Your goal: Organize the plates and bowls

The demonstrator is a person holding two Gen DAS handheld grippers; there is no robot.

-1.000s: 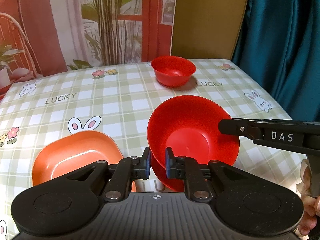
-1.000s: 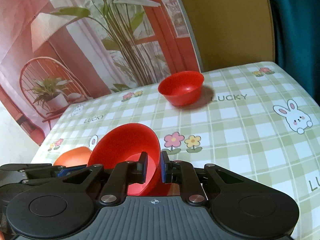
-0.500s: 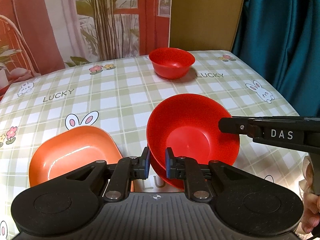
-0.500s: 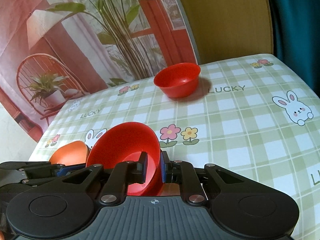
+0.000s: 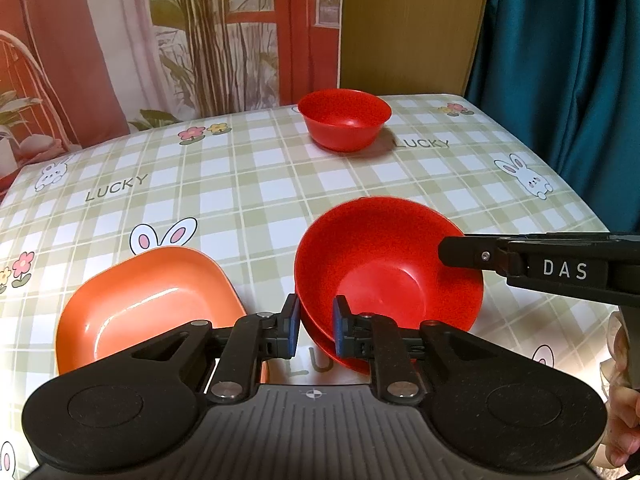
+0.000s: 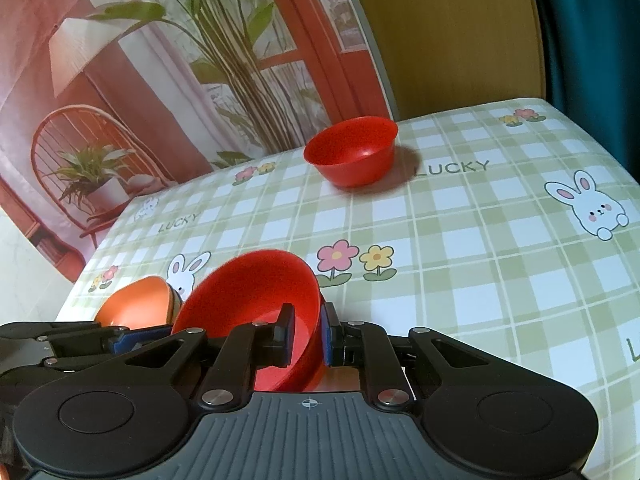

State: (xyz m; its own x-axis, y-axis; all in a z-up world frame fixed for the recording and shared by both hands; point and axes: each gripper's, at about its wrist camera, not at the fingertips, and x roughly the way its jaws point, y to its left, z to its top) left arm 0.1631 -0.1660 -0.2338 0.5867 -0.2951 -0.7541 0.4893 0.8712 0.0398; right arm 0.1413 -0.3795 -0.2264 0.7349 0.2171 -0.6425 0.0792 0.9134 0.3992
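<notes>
A large red bowl (image 5: 384, 268) is tilted just above a second red bowl (image 5: 344, 356) whose rim shows beneath it. My left gripper (image 5: 314, 328) is shut on the near rim of the large bowl. My right gripper (image 6: 306, 334) is shut on its right rim; the bowl (image 6: 256, 296) fills the lower middle of the right wrist view. An orange square plate (image 5: 144, 300) lies on the table to the left, also visible in the right wrist view (image 6: 134, 312). A small red bowl (image 5: 344, 124) stands upright at the far middle of the table, also in the right wrist view (image 6: 352, 152).
The table (image 5: 240, 184) wears a green checked cloth with rabbits and "LUCKY" print. A printed backdrop (image 5: 160, 40) stands behind its far edge. A teal curtain (image 5: 568, 60) hangs past the right edge. The person's hand (image 5: 620, 440) shows at the lower right.
Both grippers have drawn back and risen slightly with the large red bowl still held. The far red bowl and the orange plate have not moved on the table.
</notes>
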